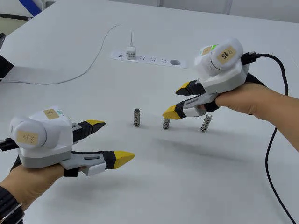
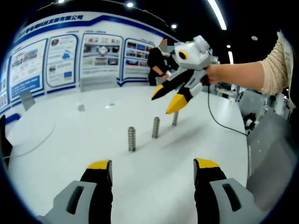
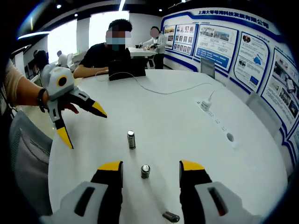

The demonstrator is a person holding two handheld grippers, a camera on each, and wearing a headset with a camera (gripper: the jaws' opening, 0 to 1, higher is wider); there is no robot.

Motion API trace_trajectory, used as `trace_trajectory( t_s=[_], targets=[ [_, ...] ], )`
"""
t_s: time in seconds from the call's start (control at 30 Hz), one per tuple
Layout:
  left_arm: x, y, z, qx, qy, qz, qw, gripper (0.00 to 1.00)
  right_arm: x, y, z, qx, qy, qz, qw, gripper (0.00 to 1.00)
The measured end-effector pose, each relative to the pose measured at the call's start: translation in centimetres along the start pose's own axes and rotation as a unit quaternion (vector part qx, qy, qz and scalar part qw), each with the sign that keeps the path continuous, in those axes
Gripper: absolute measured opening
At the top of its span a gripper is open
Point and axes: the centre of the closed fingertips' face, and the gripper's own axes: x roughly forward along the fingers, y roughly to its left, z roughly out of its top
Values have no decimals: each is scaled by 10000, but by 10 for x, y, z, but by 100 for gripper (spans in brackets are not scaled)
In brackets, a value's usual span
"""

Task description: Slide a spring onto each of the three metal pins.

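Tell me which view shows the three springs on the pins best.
The head view: all three springs stand in a row, seen side-on. In the left gripper view the right gripper's tip crowds the farthest one. The right gripper view looks down the row from above, with the nearest at the bottom edge.

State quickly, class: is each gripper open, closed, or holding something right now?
Left gripper: open, jaws wide apart, holding nothing.
Right gripper: open, holding nothing.
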Motion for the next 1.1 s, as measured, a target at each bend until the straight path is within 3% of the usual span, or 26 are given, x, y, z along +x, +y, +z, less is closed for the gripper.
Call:
trace_trajectory(
  t_s=[0.57, 1.1],
  targets=[
    [3, -3, 1, 10, 44, -10, 10000, 72, -43, -14, -34, 373, -329, -482, 9976, 56],
    [3, -3, 0, -1, 28, 19, 10000, 73, -70, 4, -72, 631, -691, -764, 9927, 60]
  ],
)
